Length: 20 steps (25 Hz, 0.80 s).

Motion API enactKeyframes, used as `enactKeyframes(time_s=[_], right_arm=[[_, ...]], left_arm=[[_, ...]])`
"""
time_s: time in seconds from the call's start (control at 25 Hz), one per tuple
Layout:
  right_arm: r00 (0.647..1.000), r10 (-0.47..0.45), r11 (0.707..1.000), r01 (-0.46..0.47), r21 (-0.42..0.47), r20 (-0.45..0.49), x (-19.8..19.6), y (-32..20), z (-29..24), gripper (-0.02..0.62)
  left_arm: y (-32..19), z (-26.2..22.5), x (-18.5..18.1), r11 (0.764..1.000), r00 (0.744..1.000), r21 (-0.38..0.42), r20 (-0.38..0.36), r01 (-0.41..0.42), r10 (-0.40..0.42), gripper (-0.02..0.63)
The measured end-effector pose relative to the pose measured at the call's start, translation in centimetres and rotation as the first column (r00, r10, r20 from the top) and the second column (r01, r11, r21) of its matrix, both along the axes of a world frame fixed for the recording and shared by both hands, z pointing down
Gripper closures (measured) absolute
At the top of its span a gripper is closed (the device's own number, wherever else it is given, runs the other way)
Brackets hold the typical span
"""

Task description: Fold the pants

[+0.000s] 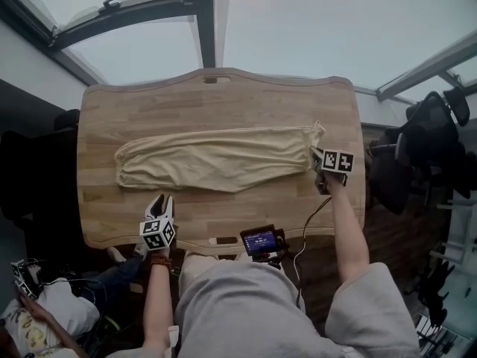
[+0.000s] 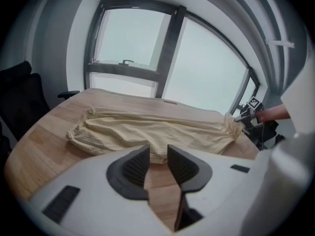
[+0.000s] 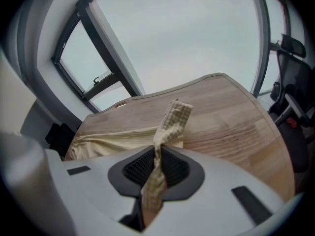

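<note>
Pale yellow pants [image 1: 216,159] lie stretched lengthwise across the wooden table [image 1: 223,95], folded into one long strip. My right gripper [image 1: 316,155] is at their right end, shut on a corner of the cloth. In the right gripper view that corner [image 3: 173,118] stands up out of the pinched jaws [image 3: 156,160], lifted off the table. My left gripper [image 1: 161,200] hovers over bare wood just in front of the pants' near edge, toward their left end. Its jaws [image 2: 158,155] stand apart with nothing between them, and the pants [image 2: 152,131] lie just beyond.
A black chair [image 1: 30,177] stands left of the table and another chair [image 1: 431,136] to its right. A small device with a lit screen [image 1: 261,242] sits at the table's near edge, a cable trailing from it. Another person [image 1: 37,315] is at the lower left. Windows lie beyond the table.
</note>
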State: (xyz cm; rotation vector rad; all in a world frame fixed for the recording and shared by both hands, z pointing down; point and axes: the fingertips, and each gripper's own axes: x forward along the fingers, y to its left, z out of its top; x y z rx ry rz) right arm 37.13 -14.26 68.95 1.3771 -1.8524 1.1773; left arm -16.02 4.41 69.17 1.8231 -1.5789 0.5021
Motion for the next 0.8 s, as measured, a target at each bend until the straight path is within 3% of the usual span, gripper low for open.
enactKeyframes(time_s=[0.36,0.56,0.72,0.8], right_arm=[[0.997,-0.078,0.997,0.078,-0.023,0.018,-20.3,2.1,-0.9,0.556],[0.988,-0.145,0.988,0.148,-0.049,0.061,-32.6,2.6,1.2,0.555],[0.982,-0.183,0.98,0.185,-0.072,0.039,-39.4,3.2,2.8,0.553],[0.972,-0.234,0.968,0.233,-0.09,0.004,-41.8,3.8,3.5,0.504]], left_arm=[[1.2,2.3,-7.5,0.996,0.992,-0.027,-0.093,-0.088,0.085,0.491],[0.8,2.2,-12.0,0.988,0.985,-0.015,-0.08,-0.156,0.154,0.491],[1.1,2.1,-15.0,0.985,0.983,-0.017,-0.069,-0.169,0.168,0.49],[1.2,2.4,-16.4,0.987,0.985,-0.024,-0.074,-0.159,0.157,0.489]])
